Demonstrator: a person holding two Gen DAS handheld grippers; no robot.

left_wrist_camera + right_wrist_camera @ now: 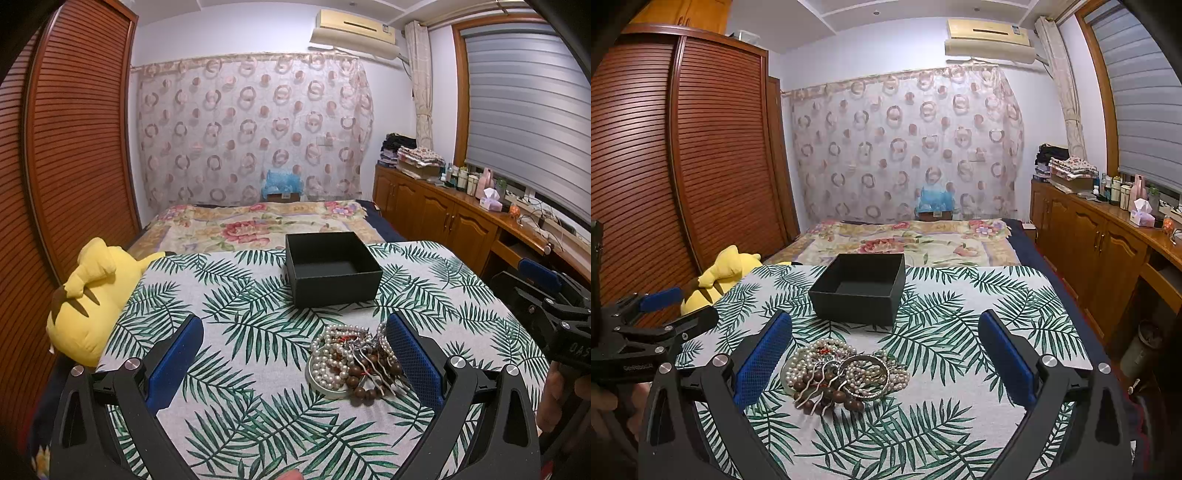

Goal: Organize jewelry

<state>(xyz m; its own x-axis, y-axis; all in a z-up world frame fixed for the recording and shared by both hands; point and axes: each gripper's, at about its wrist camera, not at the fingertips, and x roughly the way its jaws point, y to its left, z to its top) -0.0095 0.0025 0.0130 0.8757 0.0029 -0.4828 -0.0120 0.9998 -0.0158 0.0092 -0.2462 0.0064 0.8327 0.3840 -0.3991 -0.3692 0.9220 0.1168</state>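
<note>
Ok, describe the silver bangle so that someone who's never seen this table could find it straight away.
Start at the leaf-print tablecloth, where a black open box sits. Nearer than the box lies a jewelry pile. The bangle rests on the pile's right side: a rigid, shiny metal hoop, unlike the pearl strands and brown wooden beads around it.

The right gripper (884, 354) hangs wide apart above the jewelry pile (846, 373), the black box (858, 291) beyond it.

One black box (332, 271), one jewelry pile (354, 360), one yellow plush toy (88, 302)
</note>
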